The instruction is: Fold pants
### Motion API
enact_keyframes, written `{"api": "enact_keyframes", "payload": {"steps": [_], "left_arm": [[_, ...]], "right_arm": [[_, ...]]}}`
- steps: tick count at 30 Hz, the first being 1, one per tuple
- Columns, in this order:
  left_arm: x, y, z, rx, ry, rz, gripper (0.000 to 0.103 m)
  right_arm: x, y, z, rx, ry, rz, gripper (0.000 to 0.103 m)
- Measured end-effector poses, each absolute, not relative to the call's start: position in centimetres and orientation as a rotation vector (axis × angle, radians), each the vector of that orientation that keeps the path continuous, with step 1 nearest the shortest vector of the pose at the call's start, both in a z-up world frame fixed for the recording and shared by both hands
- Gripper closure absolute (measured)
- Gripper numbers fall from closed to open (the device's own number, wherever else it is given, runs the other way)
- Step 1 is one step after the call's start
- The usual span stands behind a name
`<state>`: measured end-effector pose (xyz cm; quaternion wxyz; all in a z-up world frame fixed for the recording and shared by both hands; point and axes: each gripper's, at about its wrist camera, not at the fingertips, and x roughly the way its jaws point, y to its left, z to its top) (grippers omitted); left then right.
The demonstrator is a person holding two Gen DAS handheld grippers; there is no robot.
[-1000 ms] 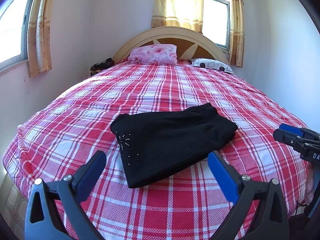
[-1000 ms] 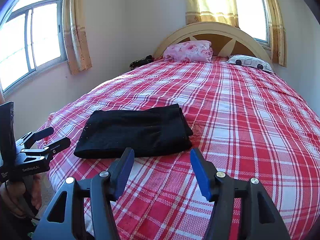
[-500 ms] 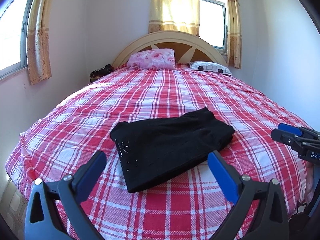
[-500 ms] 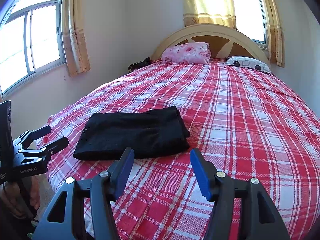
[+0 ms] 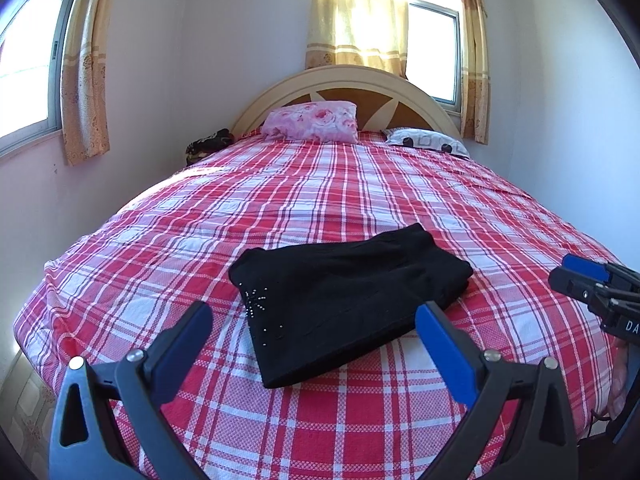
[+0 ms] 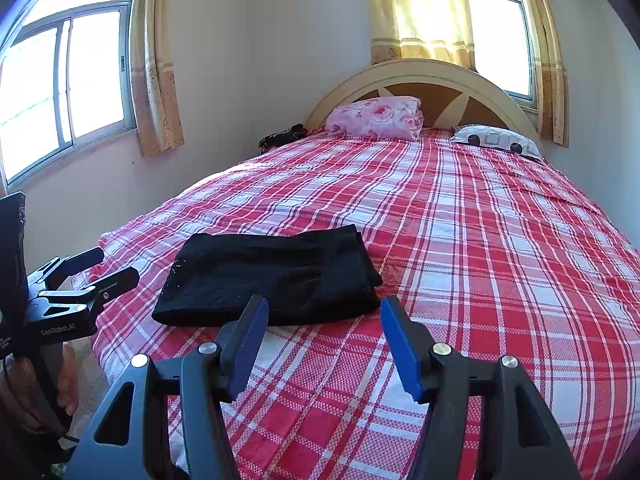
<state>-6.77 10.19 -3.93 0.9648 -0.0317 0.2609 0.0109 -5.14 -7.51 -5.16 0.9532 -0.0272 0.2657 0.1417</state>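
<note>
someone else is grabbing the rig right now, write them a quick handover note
Left tool: open, holding nothing, held back from the bed's near edge.
Right tool: open, holding nothing, also off the fabric.
Black pants: lying folded into a compact rectangle on the red plaid bedspread, near the foot of the bed, beaded corner toward the left tool.
Done: the folding looks finished; edges sit fairly square.
Left: probably nothing but a check of the right end, where the layers look slightly uneven.

Bright daylight enters through the curtain point(image 5: 358, 16) above the headboard point(image 5: 344, 80), overexposing it. Images are sharp; fisheye distortion bends walls, with dark vignetting at corners.
</note>
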Motion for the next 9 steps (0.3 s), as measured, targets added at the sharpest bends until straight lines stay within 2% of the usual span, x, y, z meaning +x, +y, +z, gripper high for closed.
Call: {"api": "enact_keyframes", "payload": {"steps": [9], "left_arm": [[-6.94, 10.15, -4.34, -0.028, 0.517, 0.051, 0.000]], "right_arm": [[-5.36, -7.35, -5.41, -0.056, 0.550, 0.290, 0.043]]}}
